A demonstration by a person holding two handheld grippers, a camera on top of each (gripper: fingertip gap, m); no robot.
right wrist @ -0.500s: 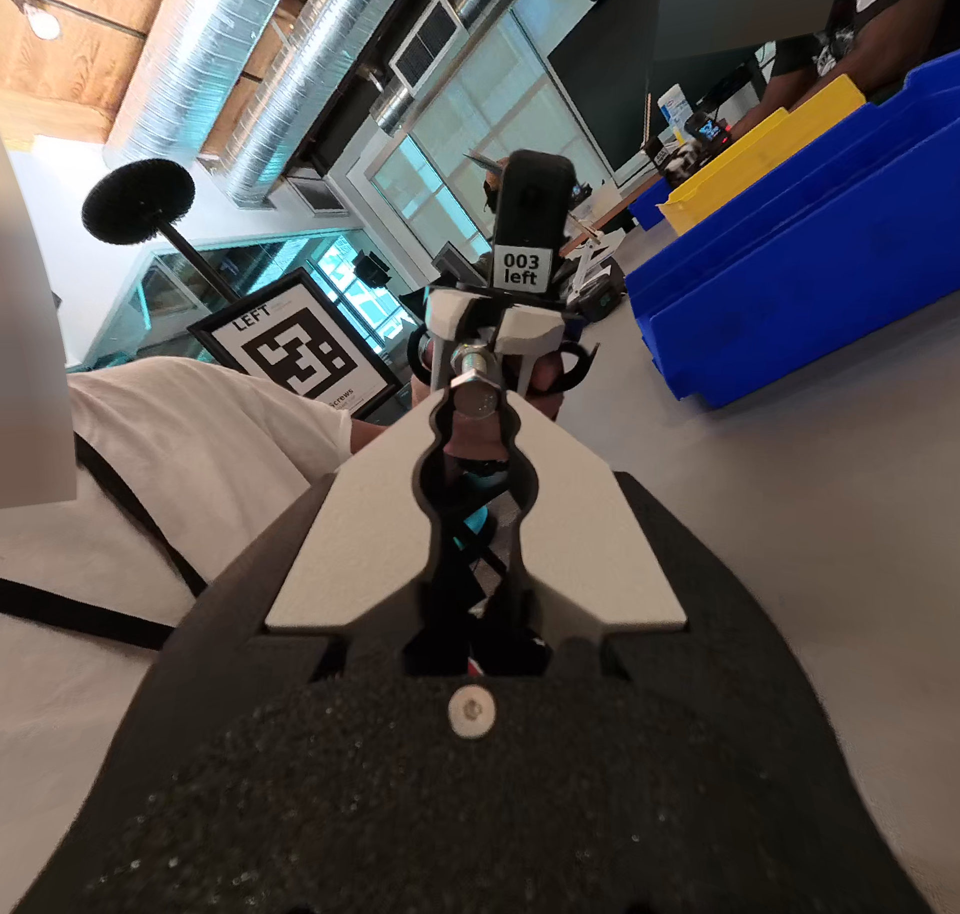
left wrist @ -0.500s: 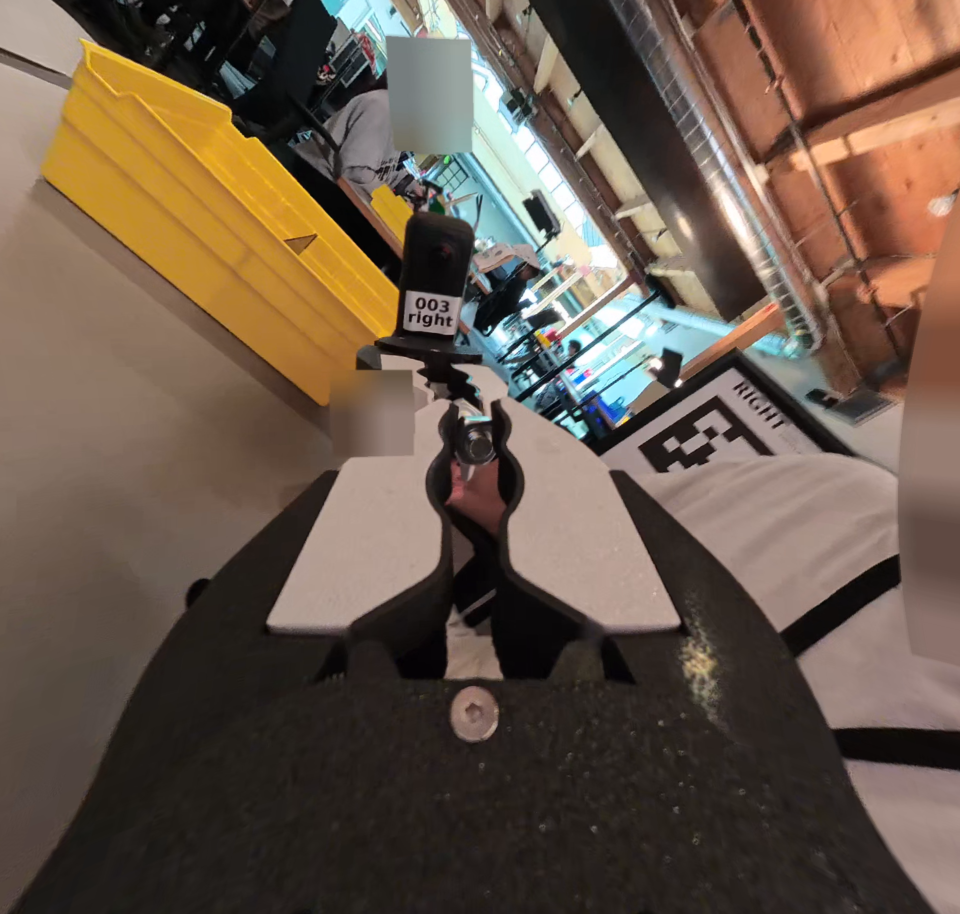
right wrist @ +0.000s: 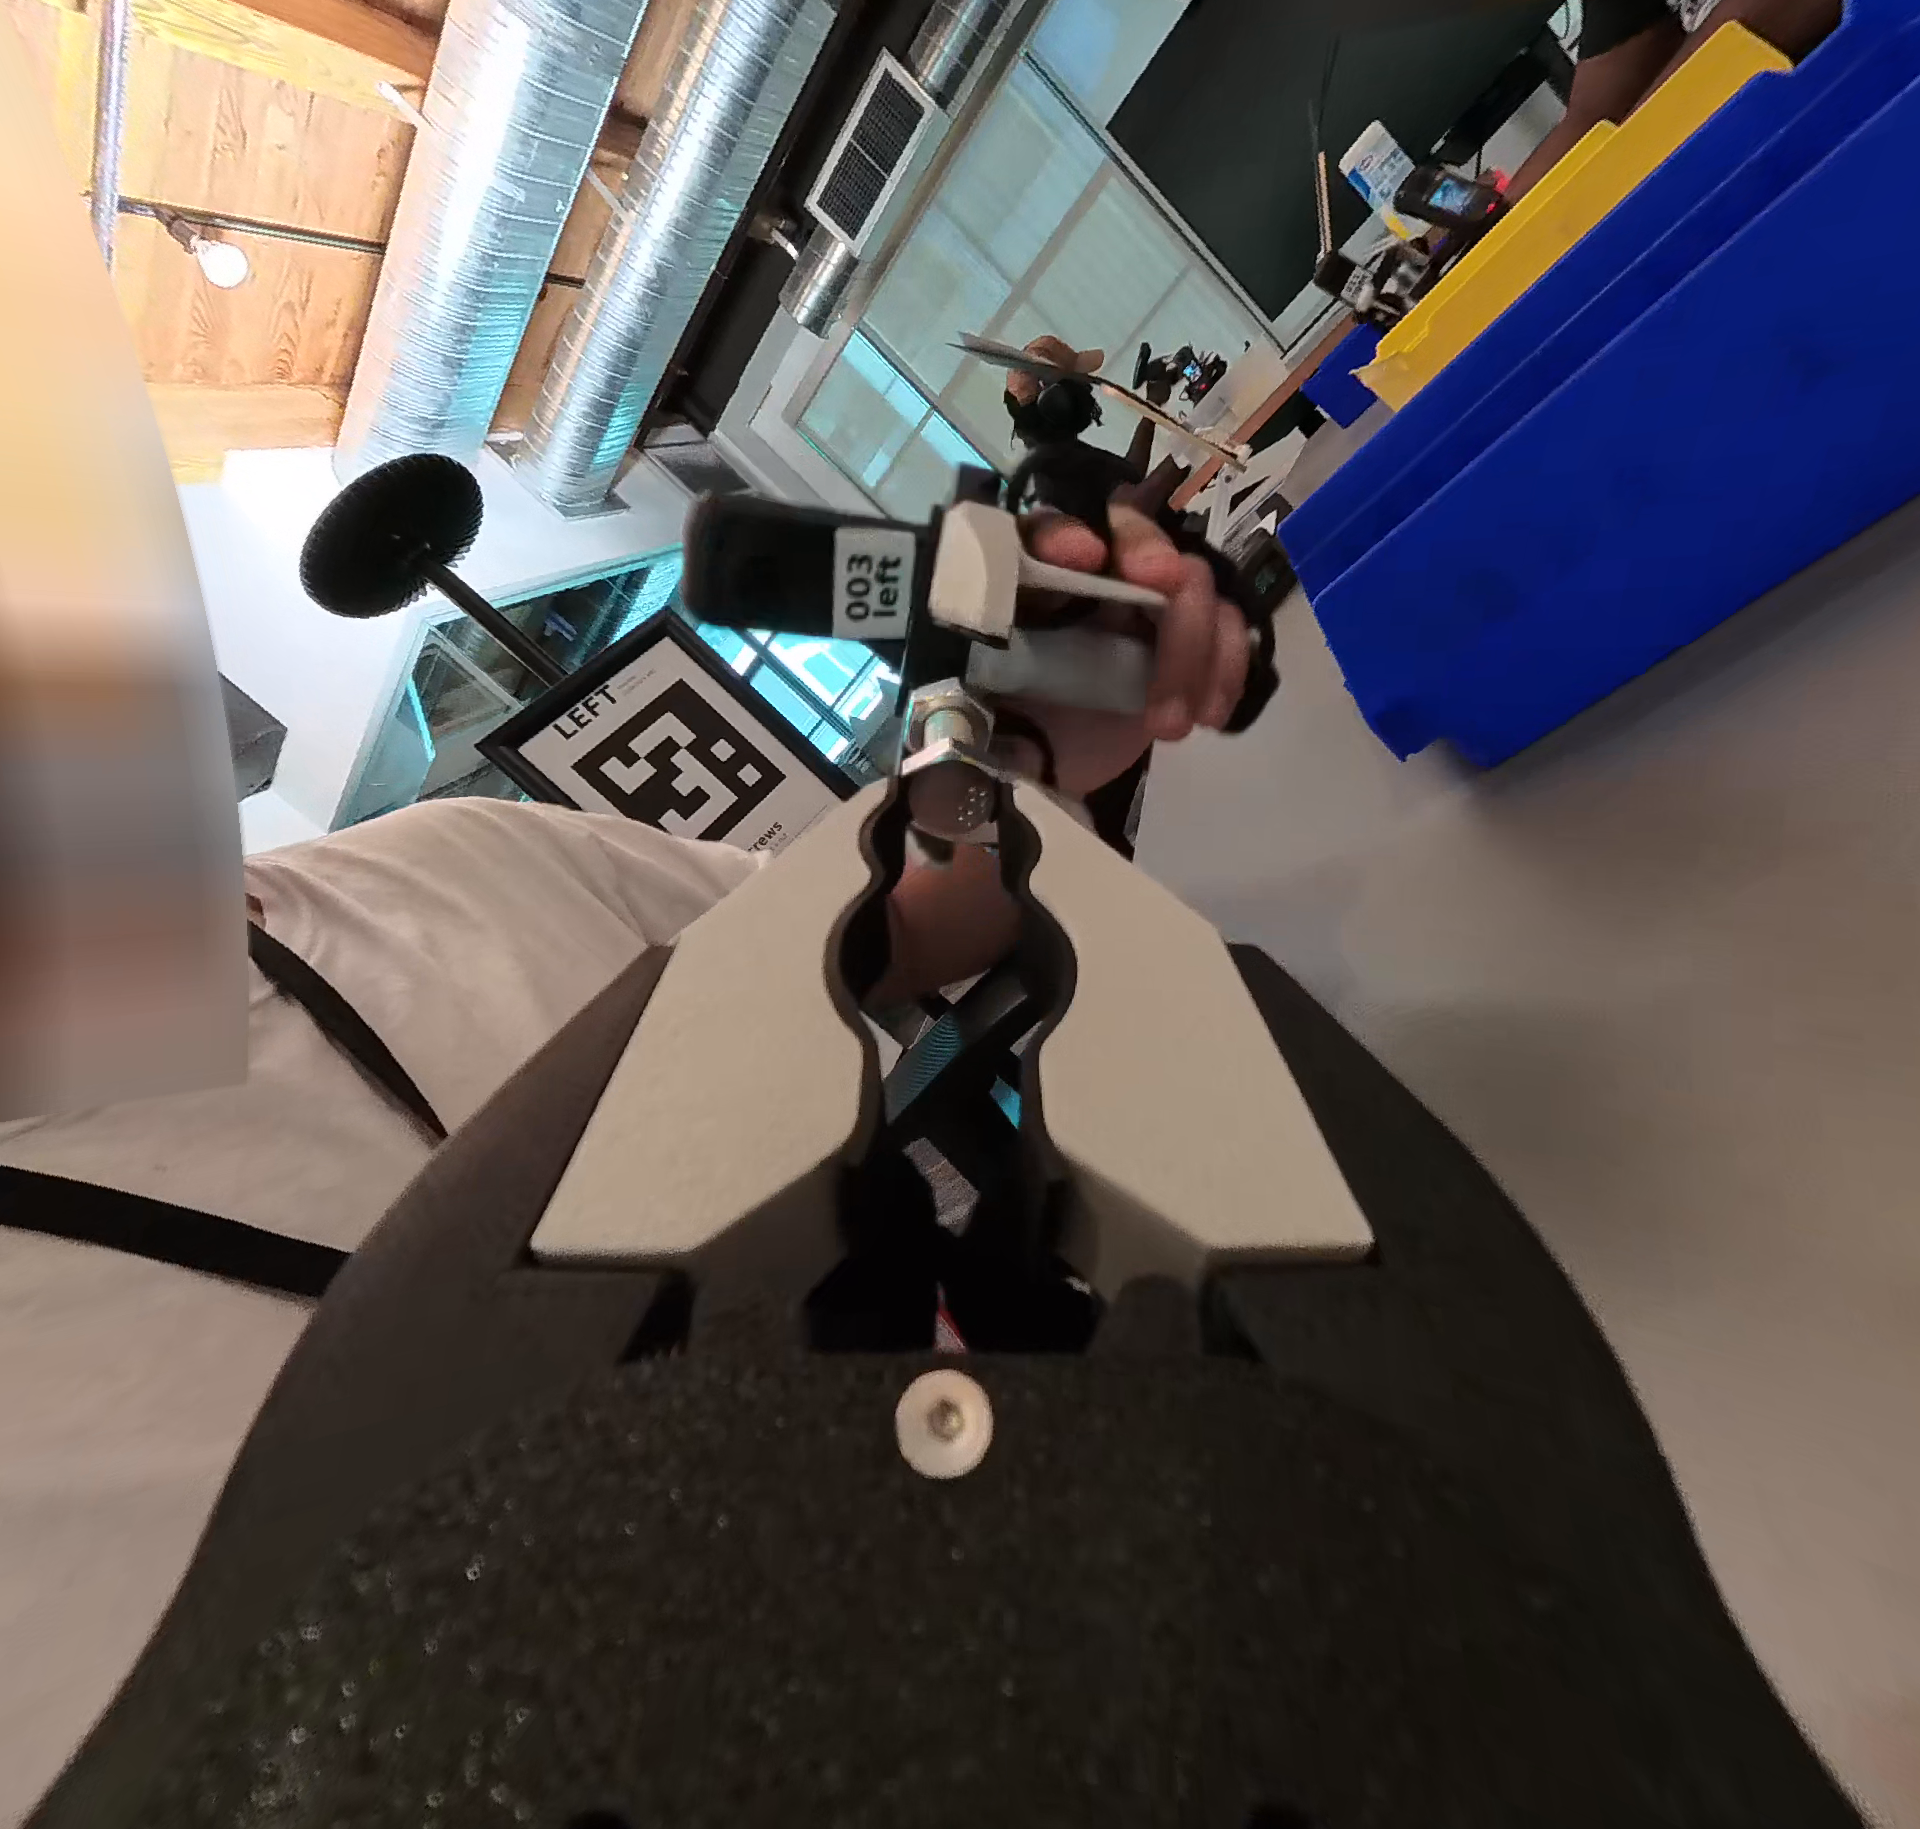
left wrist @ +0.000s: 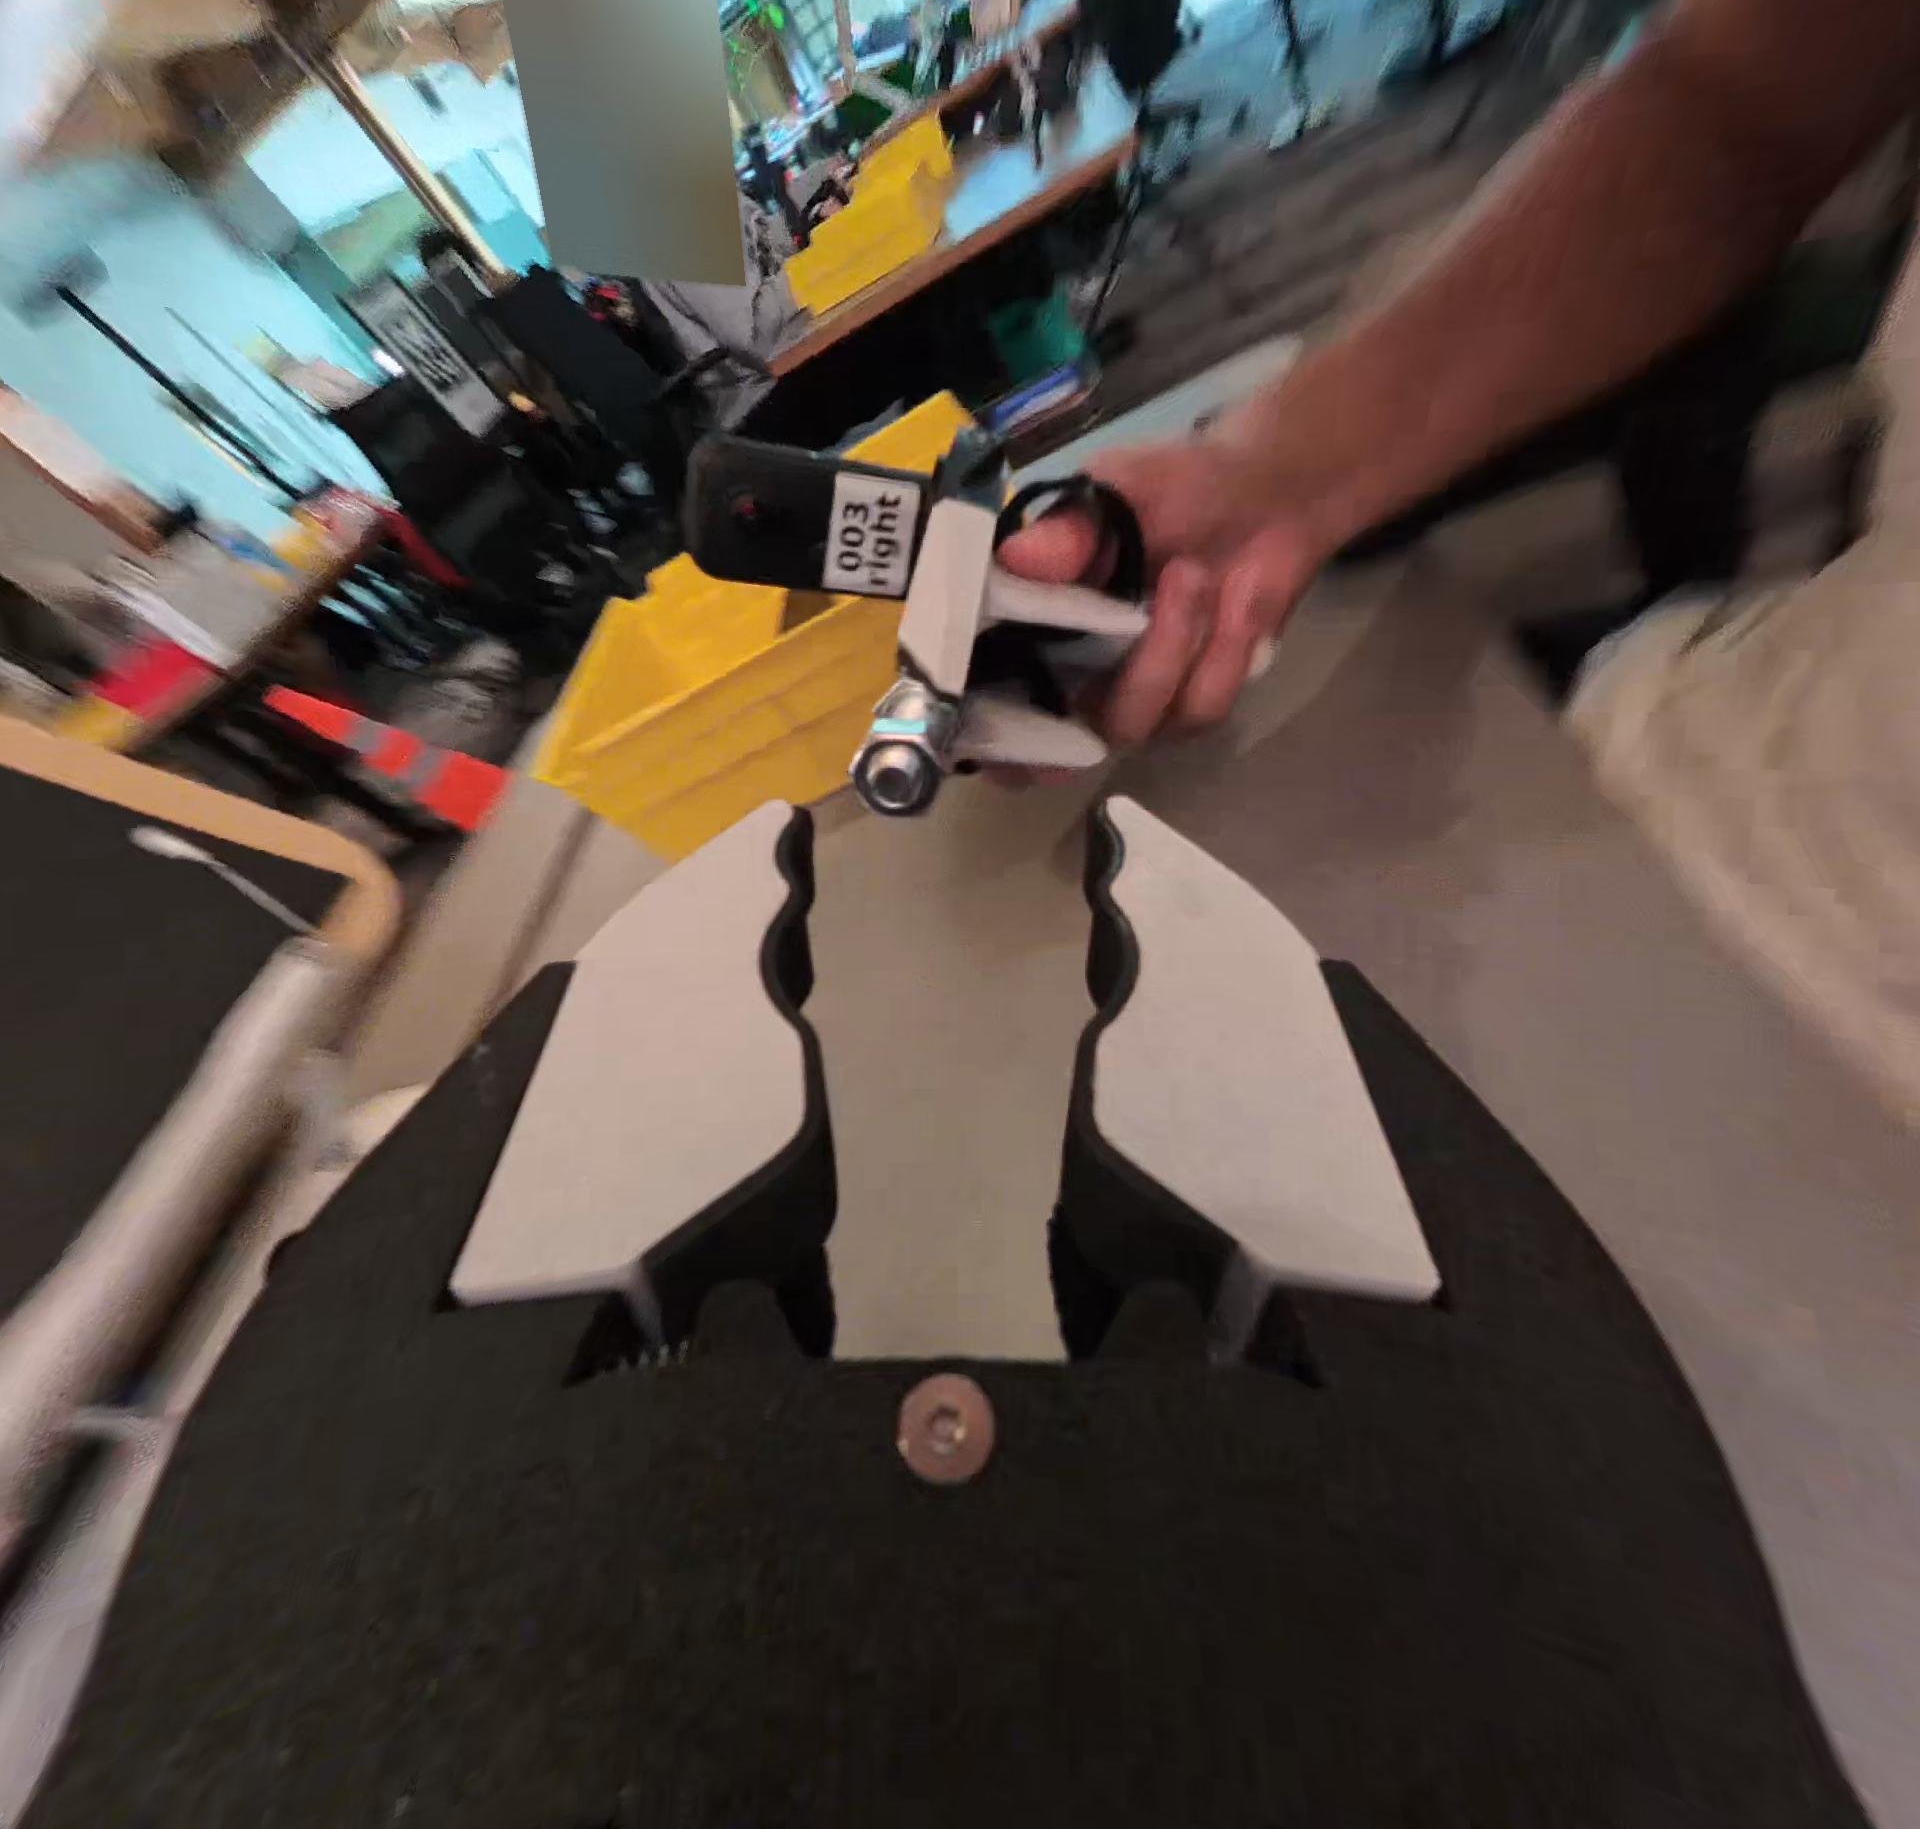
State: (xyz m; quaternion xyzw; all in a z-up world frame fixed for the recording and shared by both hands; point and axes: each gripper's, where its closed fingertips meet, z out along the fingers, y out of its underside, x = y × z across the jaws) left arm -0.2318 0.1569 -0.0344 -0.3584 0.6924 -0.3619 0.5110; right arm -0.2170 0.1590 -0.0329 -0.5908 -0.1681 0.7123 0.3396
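Observation:
My right gripper is shut on the hex head of a silver bolt, whose shank points away from me with a nut on it. In the left wrist view the right gripper, turned on its side in a hand, holds out the bolt end-on, with the nut at its tip. My left gripper is open with nothing between its fingers, and sits just short of the bolt's tip. The left gripper also shows in the right wrist view, open just beyond the nut.
A yellow bin stands on the grey table behind the bolt. Blue bins stand at the right of the table. A framed marker sign leans at the left. A black-topped surface with a metal rail is at far left. Only a small space, under 4 cm, lies between the two pairs of fingers.
My left gripper was shut on the nut end of the bolt; it has opened, let go and drawn back, swinging round. My right gripper still holds the bolt's head.

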